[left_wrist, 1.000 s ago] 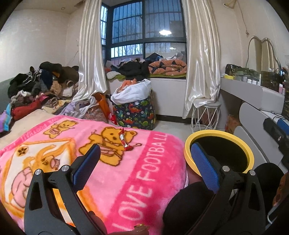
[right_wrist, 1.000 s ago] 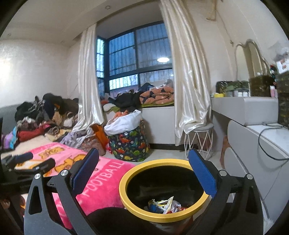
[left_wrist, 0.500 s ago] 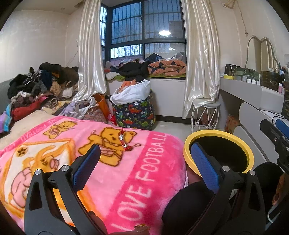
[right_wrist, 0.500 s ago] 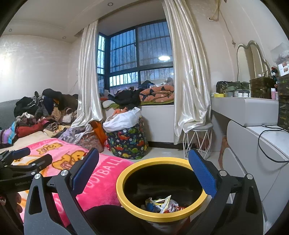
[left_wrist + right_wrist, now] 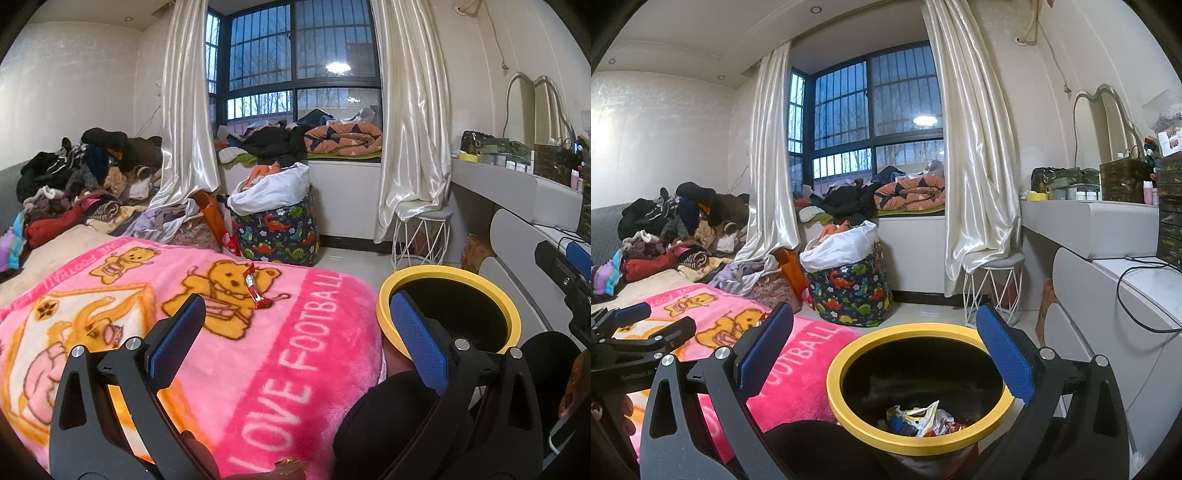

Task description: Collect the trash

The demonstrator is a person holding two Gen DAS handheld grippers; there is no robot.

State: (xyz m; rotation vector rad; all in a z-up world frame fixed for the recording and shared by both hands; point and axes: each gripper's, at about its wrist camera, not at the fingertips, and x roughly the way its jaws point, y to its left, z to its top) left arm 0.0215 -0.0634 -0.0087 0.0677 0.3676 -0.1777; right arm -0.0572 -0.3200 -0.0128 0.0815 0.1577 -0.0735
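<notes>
Up close, left gripper (image 5: 295, 332) spread wide and empty, blue-padded fingers (image 5: 177, 339) hovering low over pink bear blanket (image 5: 295, 369), likely lined up for red candy wrapper (image 5: 254, 287) lying ahead between them, well out of reach. Right gripper (image 5: 882, 354) likewise wide, empty, poised above yellow-rimmed bin (image 5: 849, 354) beside the bed, scraps already inside.

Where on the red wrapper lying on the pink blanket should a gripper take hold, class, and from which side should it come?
Grip the red wrapper across its narrow middle, coming down from above. It lies flat and long on the soft pink blanket, running away from the camera, so the open left gripper would probably best close across its width, pressing slightly into the pile.
</notes>
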